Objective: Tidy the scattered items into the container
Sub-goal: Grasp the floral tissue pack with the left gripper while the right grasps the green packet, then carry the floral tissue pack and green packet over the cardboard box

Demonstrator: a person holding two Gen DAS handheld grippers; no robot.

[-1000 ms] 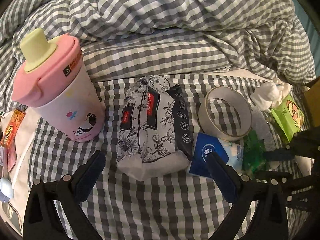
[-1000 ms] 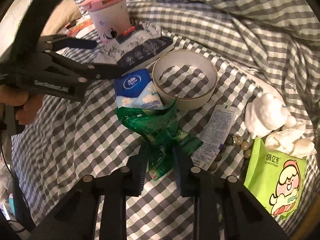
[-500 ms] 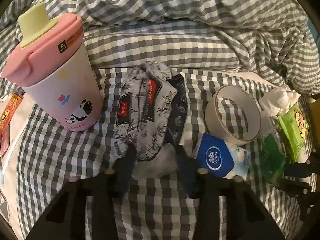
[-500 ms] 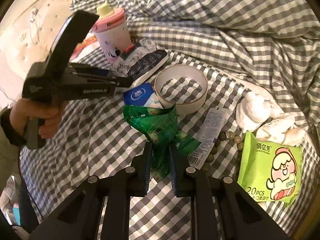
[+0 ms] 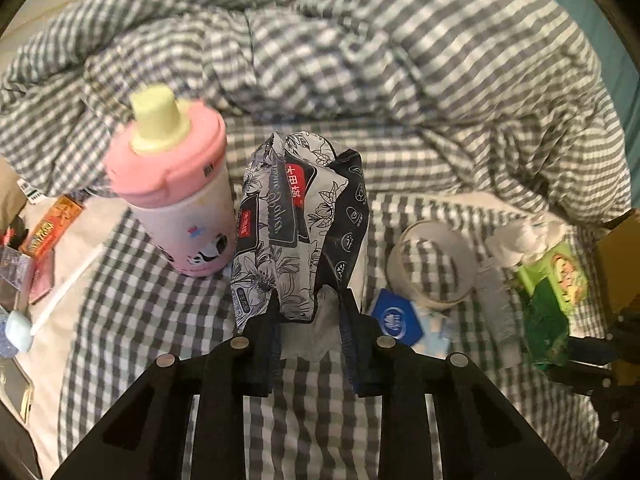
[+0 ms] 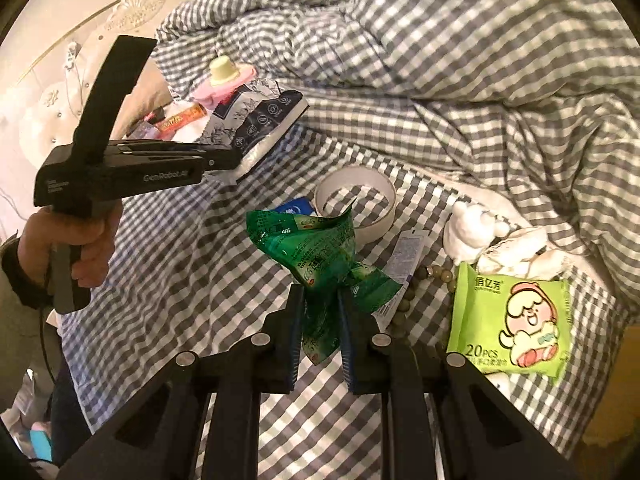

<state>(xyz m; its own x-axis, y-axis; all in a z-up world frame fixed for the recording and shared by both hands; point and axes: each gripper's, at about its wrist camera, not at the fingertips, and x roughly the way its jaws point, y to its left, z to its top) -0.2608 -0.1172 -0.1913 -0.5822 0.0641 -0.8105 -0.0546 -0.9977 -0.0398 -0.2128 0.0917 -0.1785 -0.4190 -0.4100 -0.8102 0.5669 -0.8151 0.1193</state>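
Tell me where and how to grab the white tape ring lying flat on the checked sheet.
Grip the white tape ring by its wall, one finger inside the hole and one outside, coming straight down from above. It lies flat with the hole facing up. Take the far rim, since the green crinkled wrapper held in the right gripper overlaps the near side.

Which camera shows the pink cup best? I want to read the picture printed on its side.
The left wrist view. There the pink cup stands close and whole, its lid, spout and printed side showing, though a little blurred. In the right wrist view only its lid and spout peek above the floral pack held in front of it.
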